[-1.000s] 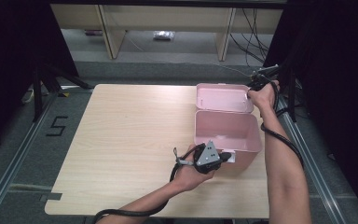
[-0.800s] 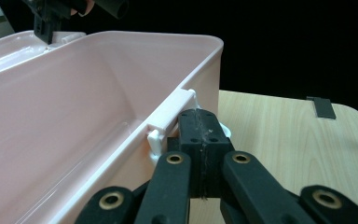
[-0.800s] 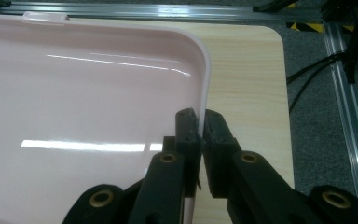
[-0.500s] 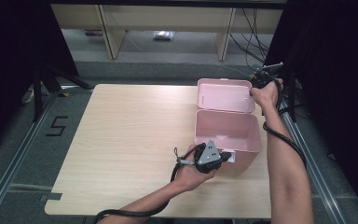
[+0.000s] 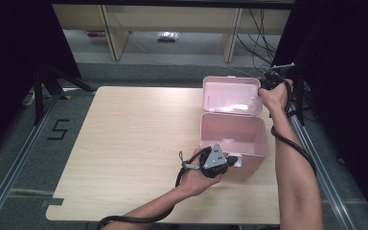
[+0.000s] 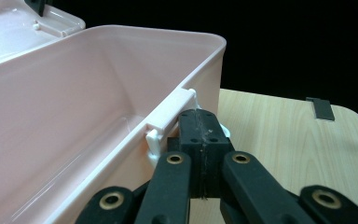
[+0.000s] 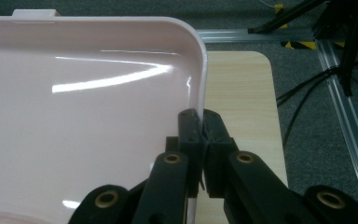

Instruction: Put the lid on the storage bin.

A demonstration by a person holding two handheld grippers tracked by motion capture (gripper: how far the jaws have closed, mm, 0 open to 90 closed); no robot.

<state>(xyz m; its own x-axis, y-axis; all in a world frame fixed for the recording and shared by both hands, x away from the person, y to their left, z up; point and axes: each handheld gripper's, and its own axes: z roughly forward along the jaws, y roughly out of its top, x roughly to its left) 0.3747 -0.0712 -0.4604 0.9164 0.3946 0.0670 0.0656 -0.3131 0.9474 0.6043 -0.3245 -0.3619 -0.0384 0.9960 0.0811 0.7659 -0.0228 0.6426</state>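
Observation:
A pink plastic box (image 5: 235, 136) stands open on the right side of the wooden table (image 5: 134, 143). Its lid (image 5: 231, 96) leans back behind it. My left gripper (image 5: 232, 163) is at the box's front wall (image 6: 74, 107), its jaws pressed together on the white latch (image 6: 168, 114). My right gripper (image 5: 264, 86) is at the lid's far right corner. Its jaws have just been closing, and the lid's thin rim (image 7: 200, 79) is pinched between them. In the right gripper view the gripper (image 7: 201, 119) sits on that rim beside the lid's glossy inside (image 7: 84, 102).
The box sits close to the table's right edge, where metal rails (image 5: 316, 158) and cables (image 5: 263, 33) run along the floor. Shelving legs (image 5: 110, 33) stand beyond the far edge. The table's left half is bare wood.
The right hand has crept slightly up and to the right with the lid's corner, and the lid stands a little more upright. The left hand has stayed at the box's front.

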